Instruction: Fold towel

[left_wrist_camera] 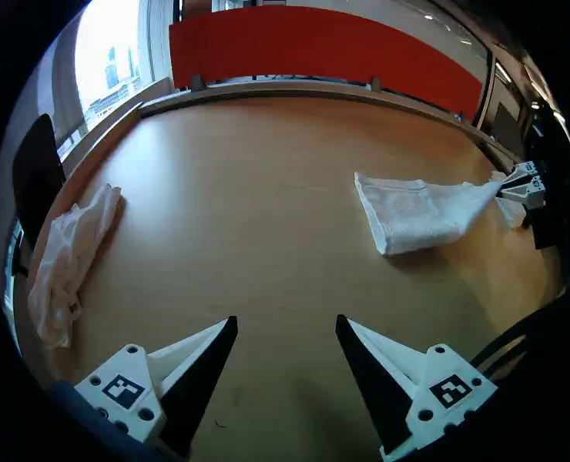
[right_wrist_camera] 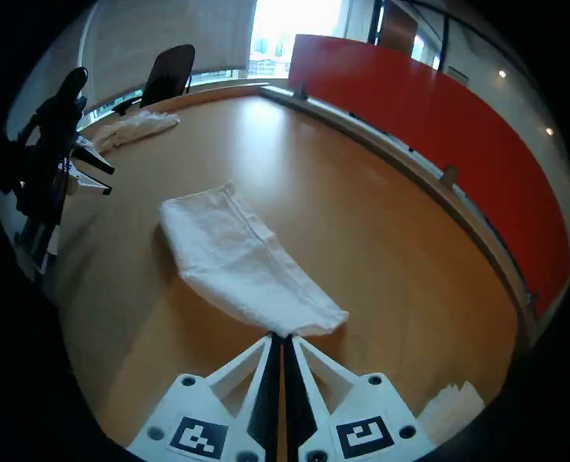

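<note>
Towel (left_wrist_camera: 416, 212), white, folded into a broad band, lying on the right half of the wooden table (left_wrist_camera: 246, 231), well ahead and to the right of the left gripper (left_wrist_camera: 285, 369).

Left gripper view, left to right:
- Black chair (left_wrist_camera: 35, 177) at the table's edge.
- Second cloth (left_wrist_camera: 69, 254), white and crumpled, along the left rim, well apart from the towel.
- Left gripper's own two fingers low in the foreground, spread wide over bare wood, touching nothing.
- Towel, drawn out to a point at its right end.
- Right gripper (left_wrist_camera: 525, 185) at that point, closed on the towel's corner.
- Red partition (left_wrist_camera: 323, 46) across the table's far side.

Right gripper view, left to right:
- Left gripper (right_wrist_camera: 109, 182) at the table's left edge, fingers parted, well apart from the towel.
- Second cloth (right_wrist_camera: 135, 127) behind it, near the black chair (right_wrist_camera: 169, 73).
- Towel (right_wrist_camera: 239, 262) running diagonally from mid-table down to the right gripper (right_wrist_camera: 283, 339).
- Near edge of the towel meeting the fingertips, both fingers pressed together with a thin slit between, pinching that edge.
- Rest of the towel flat on the wood, directly ahead of the fingers.
- Red partition (right_wrist_camera: 454, 146) along the right rim.
</note>
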